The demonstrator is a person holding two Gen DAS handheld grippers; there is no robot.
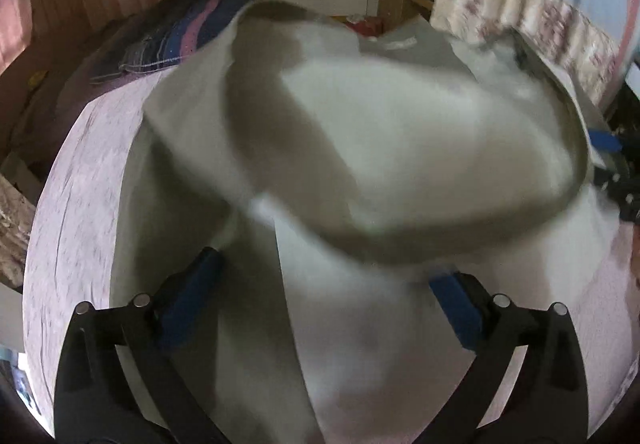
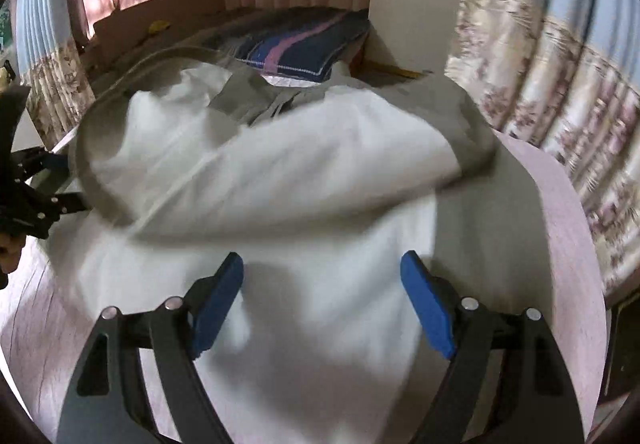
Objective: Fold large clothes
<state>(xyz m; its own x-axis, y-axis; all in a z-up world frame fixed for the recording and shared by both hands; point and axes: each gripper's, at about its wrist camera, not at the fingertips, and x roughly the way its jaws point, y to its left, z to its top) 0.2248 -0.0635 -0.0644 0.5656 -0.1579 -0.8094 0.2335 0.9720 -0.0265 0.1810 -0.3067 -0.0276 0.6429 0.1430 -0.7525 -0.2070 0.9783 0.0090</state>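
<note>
White cloth fills the middle of both your wrist views: the garment (image 1: 400, 131) lies across the pink bedsheet (image 1: 80, 183), and its far part is doubled back toward you in a loose, blurred hump whose curved lower edge hangs just ahead of your fingers.

Your left gripper (image 1: 328, 276) has its jaws spread wide, the blue pads (image 1: 188, 304) well apart with only flat white cloth showing beneath the gap. Nothing is pinched between them; the folded edge sits just beyond the tips, not in them.

Your right gripper (image 2: 322, 284) is also open, a little less wide, and it too holds nothing. Its pads (image 2: 216, 304) stand over the near, flat layer of the garment (image 2: 300, 171), with the folded-over flap just ahead.

From the right wrist view you can see your left gripper (image 2: 32, 199) at the picture's left edge, beside the flap's rounded end. Past the garment, a dark blue and pink striped blanket (image 2: 304, 43) lies near the head of the bed. Flowered curtains (image 2: 560, 115) hang along the right side.
</note>
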